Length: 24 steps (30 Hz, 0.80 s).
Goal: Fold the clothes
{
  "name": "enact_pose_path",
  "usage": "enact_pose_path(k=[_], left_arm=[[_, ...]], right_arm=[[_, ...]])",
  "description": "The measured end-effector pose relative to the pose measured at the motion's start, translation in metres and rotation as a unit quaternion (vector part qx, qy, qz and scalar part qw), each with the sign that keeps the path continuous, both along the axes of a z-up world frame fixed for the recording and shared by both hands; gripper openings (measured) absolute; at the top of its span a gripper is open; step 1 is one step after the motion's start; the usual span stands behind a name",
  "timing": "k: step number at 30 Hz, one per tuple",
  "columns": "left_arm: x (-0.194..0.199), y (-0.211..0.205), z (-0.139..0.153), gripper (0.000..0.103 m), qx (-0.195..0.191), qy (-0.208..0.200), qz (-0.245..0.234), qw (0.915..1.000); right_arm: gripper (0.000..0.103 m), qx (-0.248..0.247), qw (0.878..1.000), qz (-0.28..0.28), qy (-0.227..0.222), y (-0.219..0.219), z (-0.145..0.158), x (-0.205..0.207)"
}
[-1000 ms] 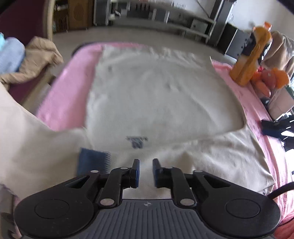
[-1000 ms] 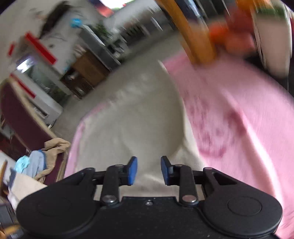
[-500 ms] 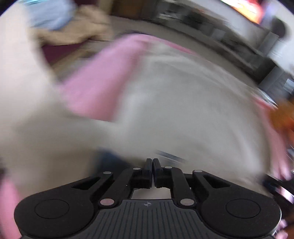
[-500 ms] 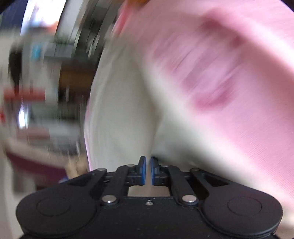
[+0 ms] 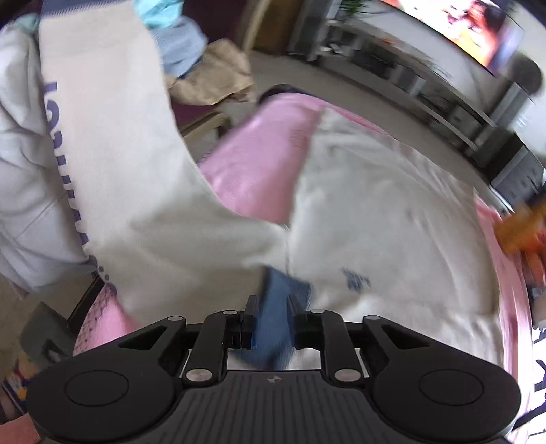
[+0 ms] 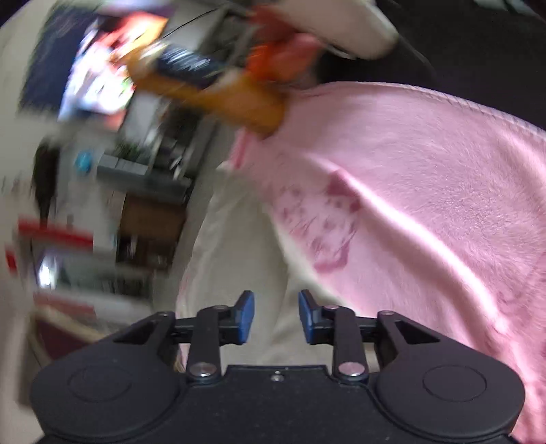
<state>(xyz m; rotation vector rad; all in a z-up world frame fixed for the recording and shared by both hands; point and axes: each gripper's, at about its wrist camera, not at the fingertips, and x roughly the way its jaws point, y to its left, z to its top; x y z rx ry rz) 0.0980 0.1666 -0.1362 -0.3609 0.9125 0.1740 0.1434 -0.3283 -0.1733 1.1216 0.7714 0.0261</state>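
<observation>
A cream shirt (image 5: 375, 211) with a small blue logo (image 5: 355, 281) lies spread on a pink blanket (image 5: 259, 164). Its blue collar (image 5: 273, 307) sits between the fingers of my left gripper (image 5: 273, 321), whose jaws stand apart, open. A person's cream sleeve (image 5: 102, 153) with purple lettering crosses the left side of that view. In the right wrist view my right gripper (image 6: 276, 317) is open over a cream shirt edge (image 6: 239, 246) beside the pink blanket (image 6: 426, 205). The cloth runs under the gap, unclamped.
An orange toy (image 6: 239, 99) stands at the blanket's far side and shows as an orange blur (image 5: 522, 229) at the right. A pile of tan and blue clothes (image 5: 211, 75) sits on a chair at the back left. A lit screen (image 5: 460, 27) and low shelves lie beyond.
Both grippers were shut on the shirt half a second ago and now stand open. Both views have swung, and the blue collar now lies between the left fingers.
</observation>
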Motion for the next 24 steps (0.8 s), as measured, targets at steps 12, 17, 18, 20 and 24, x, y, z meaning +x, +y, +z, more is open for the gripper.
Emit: enact_pose_path(k=[12,17,18,20,24], left_arm=[[0.020,-0.042,-0.023,0.023,0.024,0.015,-0.067,0.9973],[0.022,-0.025,-0.035,0.014,0.027,0.037,-0.033,0.9984],[0.022,-0.021,-0.037,0.013,0.028,0.041,-0.026,0.9984],[0.016,-0.011,-0.036,0.013,0.042,0.045,-0.007,0.9981],[-0.001,0.007,-0.026,0.012,0.067,0.042,0.022,0.9966]], right_arm=[[0.021,-0.003,0.994,0.081,0.076,0.062,-0.042,0.018],[0.003,0.038,0.992,0.022,0.117,0.028,-0.062,0.008],[0.002,0.035,0.992,0.006,0.121,0.018,-0.061,0.001],[0.001,0.026,0.991,-0.027,0.126,-0.001,-0.059,-0.016],[0.004,-0.048,0.984,-0.084,0.150,-0.028,-0.044,-0.051]])
